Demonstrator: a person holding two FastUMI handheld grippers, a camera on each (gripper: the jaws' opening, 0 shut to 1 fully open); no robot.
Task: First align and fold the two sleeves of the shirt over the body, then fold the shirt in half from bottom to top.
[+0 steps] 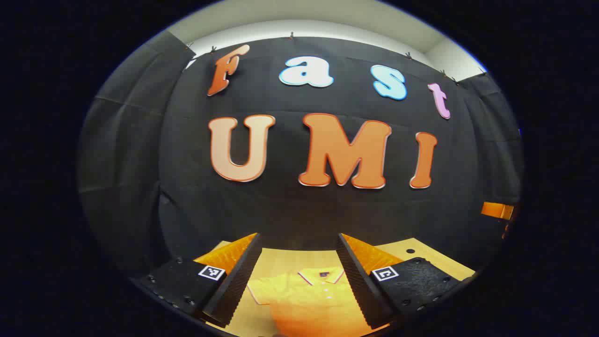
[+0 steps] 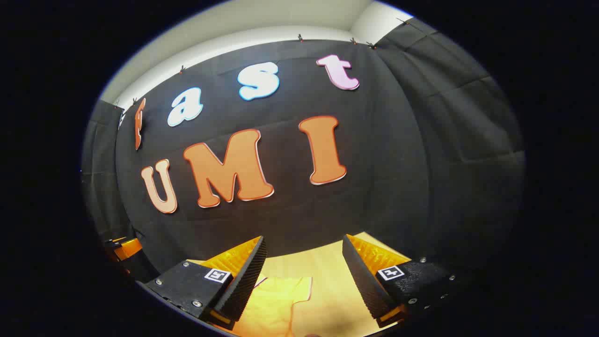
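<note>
In the left gripper view we see the yellow shirt (image 1: 304,295) lying flat on the counter (image 1: 435,260) at 6 o'clock, collar toward the wall, framed by the left gripper (image 1: 297,276) with jaws released. In the right gripper view, the right gripper (image 2: 302,281) hangs released too, one sleeve (image 2: 281,295) below it.

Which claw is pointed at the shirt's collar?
The left claw: the collar and buttons show between its fingers. The right claw frames a sleeve.
</note>
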